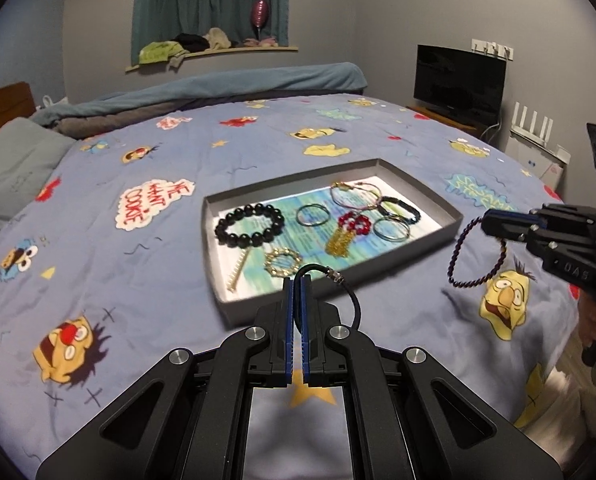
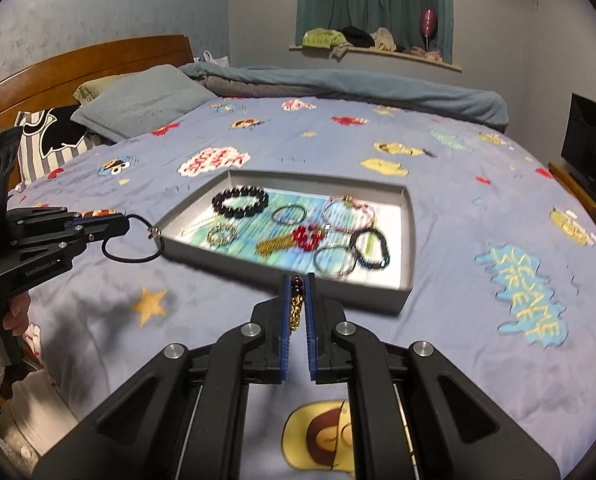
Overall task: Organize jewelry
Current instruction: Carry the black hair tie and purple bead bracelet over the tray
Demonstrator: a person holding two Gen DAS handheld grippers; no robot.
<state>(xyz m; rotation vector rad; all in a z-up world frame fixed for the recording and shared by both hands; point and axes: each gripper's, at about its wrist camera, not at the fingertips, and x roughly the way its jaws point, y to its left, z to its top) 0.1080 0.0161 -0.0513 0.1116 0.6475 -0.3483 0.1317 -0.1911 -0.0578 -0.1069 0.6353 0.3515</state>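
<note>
Matt grey cardboard tray (image 1: 214,240), glossy black beaded bracelet (image 1: 250,225).

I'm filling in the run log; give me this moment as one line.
left gripper: shut on black cord bracelet | right gripper: shut on dark beaded bracelet | both beside tray

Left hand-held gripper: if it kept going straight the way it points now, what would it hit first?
Probably the tray: its near wall lies just ahead of the left hand-held gripper, which is shut on a black cord bracelet. Depth is uncertain.
</note>
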